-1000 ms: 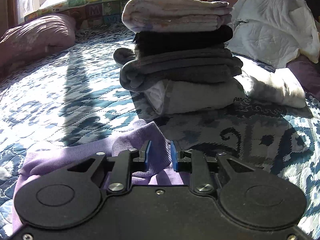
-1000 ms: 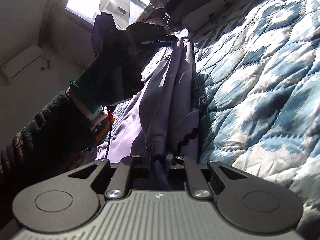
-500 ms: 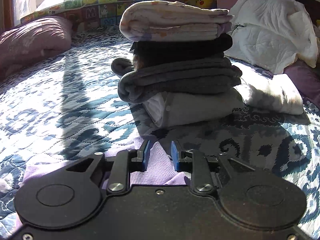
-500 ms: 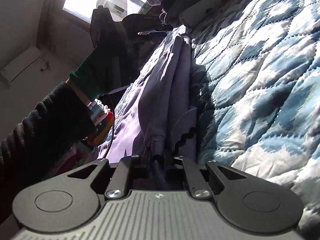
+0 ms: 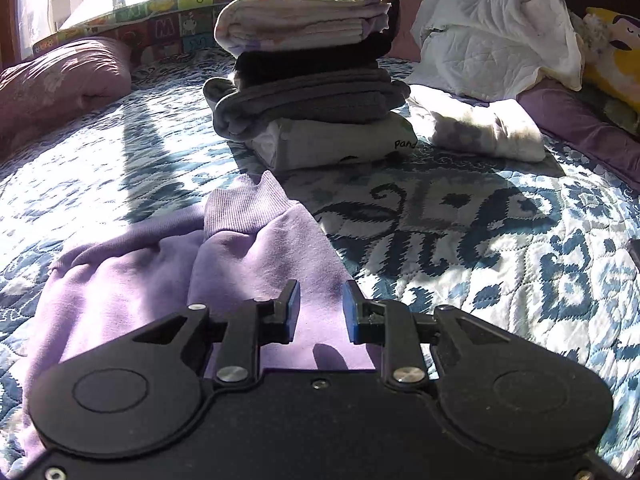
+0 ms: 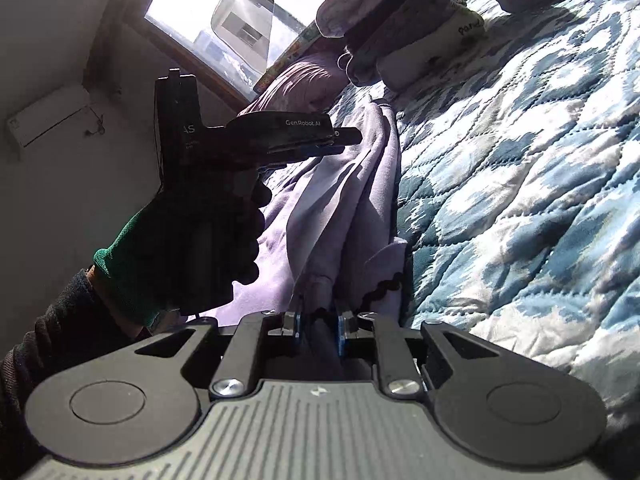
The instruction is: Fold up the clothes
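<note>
Looking down the left wrist view first, the left gripper hangs over the purple sweatshirt, its blue pads parted a narrow way with nothing between them, just lilac cloth lying flat underneath. The sweatshirt sprawls on the blue patterned quilt, ribbed cuff pointing toward the stack of folded clothes, which sits just beyond the garment; a rolled white piece lies beside the stack. Over to the right wrist view, and here is what the left camera cannot show: the right gripper has a bunched fold of the sweatshirt between its pads, fingers close together around it, though the exact contact sits in shadow. This view also catches the gloved hand carrying the left gripper above the cloth, short of the stack, and a dark scalloped trim near the held edge. The left view alone gives the flat lay of the sleeve and the stack's full height. My read: a fold is under way, and doing it well means the right side keeping its edge taut while the left pinches the free cloth squarely, then both carrying over evenly so no crease bunches up.
</note>
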Tool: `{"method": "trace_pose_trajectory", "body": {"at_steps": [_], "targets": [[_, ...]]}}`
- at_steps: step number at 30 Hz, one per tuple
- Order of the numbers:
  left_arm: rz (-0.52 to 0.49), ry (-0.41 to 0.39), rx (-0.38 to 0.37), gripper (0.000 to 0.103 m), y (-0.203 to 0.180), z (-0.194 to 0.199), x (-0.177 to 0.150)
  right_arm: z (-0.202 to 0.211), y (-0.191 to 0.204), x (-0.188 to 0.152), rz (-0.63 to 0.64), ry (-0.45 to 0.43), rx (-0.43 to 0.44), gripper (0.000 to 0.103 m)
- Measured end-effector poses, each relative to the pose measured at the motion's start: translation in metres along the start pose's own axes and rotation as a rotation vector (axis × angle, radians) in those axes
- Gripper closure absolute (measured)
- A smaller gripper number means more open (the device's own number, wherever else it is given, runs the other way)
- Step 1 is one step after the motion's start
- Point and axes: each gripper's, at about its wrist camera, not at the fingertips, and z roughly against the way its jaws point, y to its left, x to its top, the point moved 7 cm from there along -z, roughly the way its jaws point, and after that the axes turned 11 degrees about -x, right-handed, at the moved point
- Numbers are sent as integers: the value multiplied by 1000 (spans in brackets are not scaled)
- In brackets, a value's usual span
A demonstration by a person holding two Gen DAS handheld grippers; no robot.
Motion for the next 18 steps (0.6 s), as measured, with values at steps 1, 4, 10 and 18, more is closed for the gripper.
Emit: {"method": "trace_pose_trajectory", "body": {"at_steps": [1, 4, 10, 18], "targets": [[3, -32, 6, 81, -2, 19, -6, 6, 7, 2, 56, -30, -14, 84], [50, -83, 14, 81, -2, 57, -26, 15, 28, 8, 229, -116, -74, 86], [167, -144, -27, 81, 8, 81, -58, -4, 57, 16, 428, -190, -129, 87], [192, -94, -87, 81, 14, 40, -75, -42, 11, 4, 159, -25, -167, 94]]}}
